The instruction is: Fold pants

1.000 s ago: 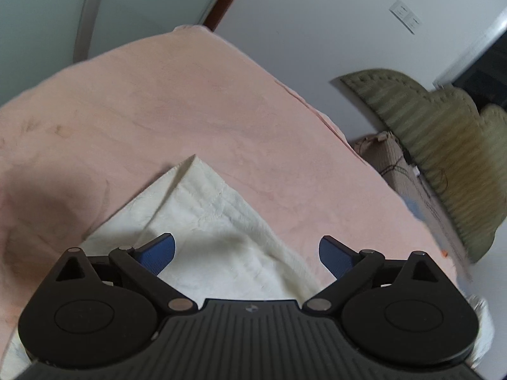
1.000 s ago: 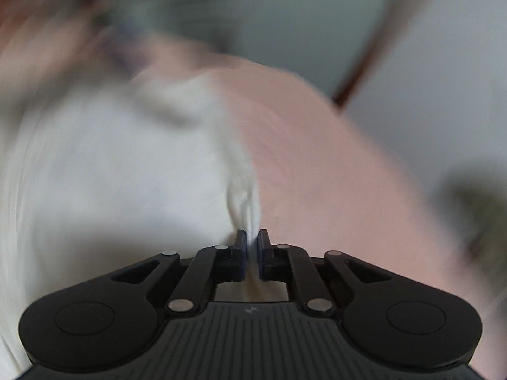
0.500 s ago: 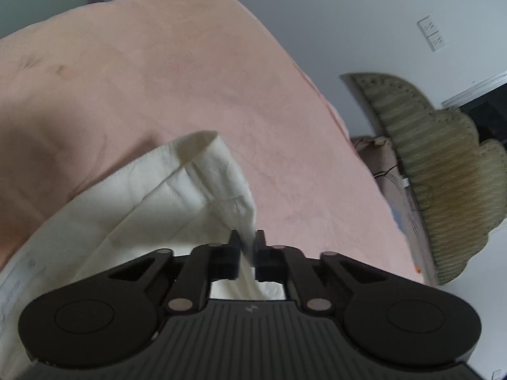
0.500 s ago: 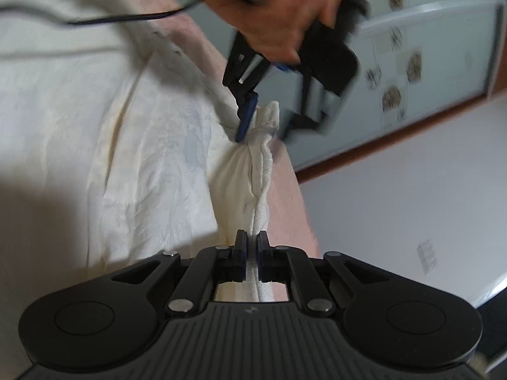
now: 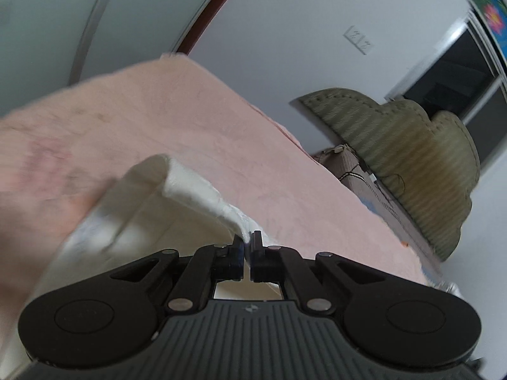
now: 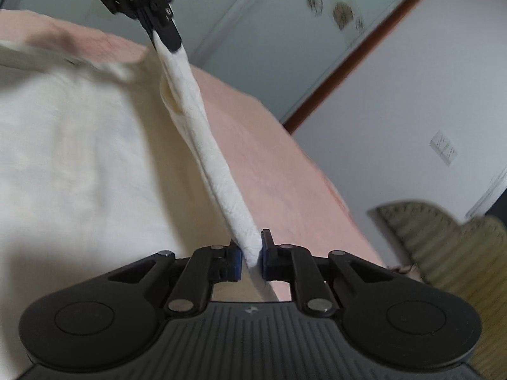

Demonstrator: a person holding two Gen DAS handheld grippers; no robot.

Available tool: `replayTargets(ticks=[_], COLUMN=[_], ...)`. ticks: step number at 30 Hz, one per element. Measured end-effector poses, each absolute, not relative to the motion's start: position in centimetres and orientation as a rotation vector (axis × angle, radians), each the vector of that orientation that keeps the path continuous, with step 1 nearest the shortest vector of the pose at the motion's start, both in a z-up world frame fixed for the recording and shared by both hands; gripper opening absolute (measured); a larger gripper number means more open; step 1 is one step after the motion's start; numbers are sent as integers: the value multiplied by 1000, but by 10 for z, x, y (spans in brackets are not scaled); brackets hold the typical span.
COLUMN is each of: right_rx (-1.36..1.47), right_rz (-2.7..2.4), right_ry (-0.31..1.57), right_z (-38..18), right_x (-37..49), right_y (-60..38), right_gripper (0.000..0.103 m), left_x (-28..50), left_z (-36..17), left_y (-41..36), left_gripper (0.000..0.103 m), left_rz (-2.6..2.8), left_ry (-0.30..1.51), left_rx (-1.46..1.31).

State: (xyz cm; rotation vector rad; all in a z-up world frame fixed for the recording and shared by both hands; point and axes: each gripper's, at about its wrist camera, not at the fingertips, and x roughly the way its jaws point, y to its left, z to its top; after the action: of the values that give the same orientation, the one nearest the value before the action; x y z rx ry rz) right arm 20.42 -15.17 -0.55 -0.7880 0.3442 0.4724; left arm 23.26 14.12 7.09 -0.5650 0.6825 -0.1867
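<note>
1. The left tool (image 5: 247, 247) is sitting with its two fingers pinched tight on a corner of the cream pants (image 5: 193, 190); only a sliver of cloth is showing between the pads.
2. From that pinch, the hem of the pants is rising off the bed (image 5: 196, 120) and curling over toward the left of the left wrist view, where it is blurred.
3. The bed is wearing a pink cover, and the rest of the pants is lying spread across it on the left side of the right wrist view.
4. In the right wrist view, the left tool (image 6: 168, 39) is showing at the top left, gripping the far end of a taut strip of the pants (image 6: 202, 133). A bit of the person's hand is peeking in at the very top left corner, too small to say much about.
5. That strip is stretching straight down the middle of the picture, lifted clear of the bed (image 6: 269, 164), to the right tool (image 6: 252, 253).
6. The right tool's jaws are easing apart just a touch, yet the rolled edge of cloth is filling the gap and both blue pads are touching it.
7. Further right, a green quilted headboard (image 5: 412, 158) is leaning against the white wall (image 5: 301, 31), beside a dark window (image 5: 459, 72).
</note>
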Motion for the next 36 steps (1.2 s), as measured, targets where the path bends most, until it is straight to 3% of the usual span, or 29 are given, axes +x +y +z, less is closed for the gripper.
replayTargets(ticks=[6, 13, 30, 31, 33, 35, 36], right_rx=[-809, -766, -479, -457, -416, -347, -297], right_rz=[585, 709, 618, 610, 617, 618, 603], right_ry=[332, 466, 557, 563, 572, 561, 555], right_z=[28, 10, 0, 3, 12, 26, 36], right_x=[100, 24, 0, 0, -5, -15, -18], right_y=[-139, -122, -101, -103, -113, -136, -152], right_gripper=[10, 10, 14, 15, 26, 43, 46], left_x=[138, 97, 85, 82, 79, 73, 69], left_z=[76, 22, -2, -1, 2, 4, 6], left_y=[158, 175, 189, 186, 185, 186, 187], left_gripper=[2, 2, 6, 8, 21, 21, 22], left_rz=[-214, -148, -33, -38, -35, -33, -29], left_ry=[688, 876, 853, 848, 845, 844, 846], left_rx=[-463, -451, -440, -428, -402, -396, -388])
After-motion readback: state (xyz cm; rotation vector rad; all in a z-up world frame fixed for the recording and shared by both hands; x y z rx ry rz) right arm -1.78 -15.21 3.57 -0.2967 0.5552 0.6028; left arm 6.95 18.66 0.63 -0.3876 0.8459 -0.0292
